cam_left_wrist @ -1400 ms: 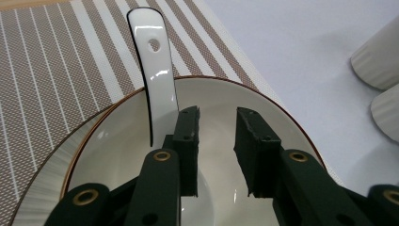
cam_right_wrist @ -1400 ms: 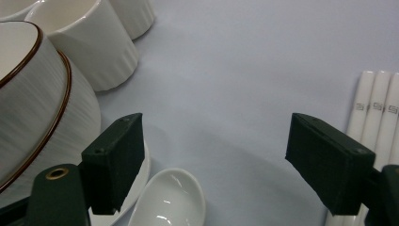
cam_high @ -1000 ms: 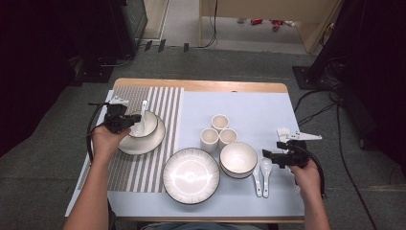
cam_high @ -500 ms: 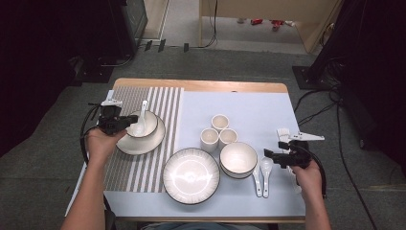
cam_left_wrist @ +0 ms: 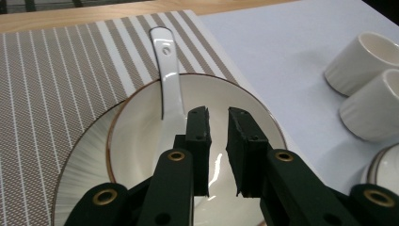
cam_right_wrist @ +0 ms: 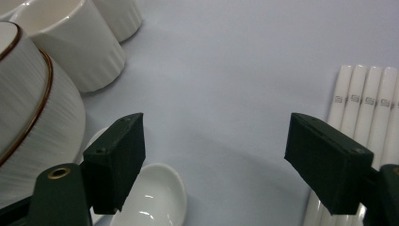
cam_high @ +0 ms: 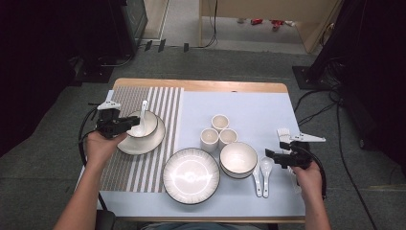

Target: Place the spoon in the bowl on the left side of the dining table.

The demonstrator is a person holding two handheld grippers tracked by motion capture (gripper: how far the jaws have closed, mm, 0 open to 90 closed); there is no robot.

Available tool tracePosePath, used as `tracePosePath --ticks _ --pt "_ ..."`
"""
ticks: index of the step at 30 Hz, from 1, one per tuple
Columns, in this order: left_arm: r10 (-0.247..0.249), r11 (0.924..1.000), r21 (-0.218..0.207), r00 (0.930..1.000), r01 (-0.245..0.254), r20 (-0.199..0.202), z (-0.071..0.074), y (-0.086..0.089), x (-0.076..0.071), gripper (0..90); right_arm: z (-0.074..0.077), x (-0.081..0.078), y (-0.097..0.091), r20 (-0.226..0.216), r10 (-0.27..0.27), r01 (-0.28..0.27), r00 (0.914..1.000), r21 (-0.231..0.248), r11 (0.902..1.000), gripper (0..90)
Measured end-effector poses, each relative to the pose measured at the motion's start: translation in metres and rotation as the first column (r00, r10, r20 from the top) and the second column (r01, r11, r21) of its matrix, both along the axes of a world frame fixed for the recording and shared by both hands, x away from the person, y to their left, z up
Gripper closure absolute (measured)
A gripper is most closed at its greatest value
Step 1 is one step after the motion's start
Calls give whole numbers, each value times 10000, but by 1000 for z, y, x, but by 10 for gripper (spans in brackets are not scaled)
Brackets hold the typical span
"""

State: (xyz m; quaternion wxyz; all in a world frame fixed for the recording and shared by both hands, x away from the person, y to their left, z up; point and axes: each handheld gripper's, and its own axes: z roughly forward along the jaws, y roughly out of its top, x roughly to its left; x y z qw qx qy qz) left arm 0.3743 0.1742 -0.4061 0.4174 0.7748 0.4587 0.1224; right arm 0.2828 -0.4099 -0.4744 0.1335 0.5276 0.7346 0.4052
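- Now, item 1, left gripper [cam_left_wrist: 216,117]: jaws have just been opening, a narrow gap, nothing between them; they hang over the bowl [cam_left_wrist: 136,141] beside the spoon [cam_left_wrist: 168,75].
- Item 2, spoon: released, scoop in the bowl, handle propped on the far rim, pointing out over the striped placemat [cam_left_wrist: 56,70].
- Item 3, bowl: sits on a plate [cam_high: 125,146] at your left.
- Item 4, right gripper [cam_right_wrist: 214,160]: jaws released and wide, empty, between 2 spoons [cam_high: 262,173] and the chopsticks [cam_right_wrist: 371,103].
- Handling: widen your left jaws fully, then lift straight away, clear of the handle, so the spoon likely stays put.
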Motion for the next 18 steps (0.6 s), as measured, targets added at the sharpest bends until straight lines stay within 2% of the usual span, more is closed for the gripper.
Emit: tracePosePath --ticks 3,9,15,18 --pt "-160 9998 -151 9999 160 12 1 -1 -6 735 -2 0 -1 -15 -42 42 10000 -59 10000 204" --pt "-148 9995 -266 9998 145 -112 -2 3 -14 658 -3 0 -3 30 -81 81 10000 -115 9999 204" --pt "-197 9992 -348 9998 196 -24 -2 4 -23 557 -4 -1 -5 82 -58 60 9999 -219 9997 204" --pt "-258 9994 -240 9996 260 110 -2 5 -27 489 -3 -2 -5 234 32 -24 9997 -366 9993 203"
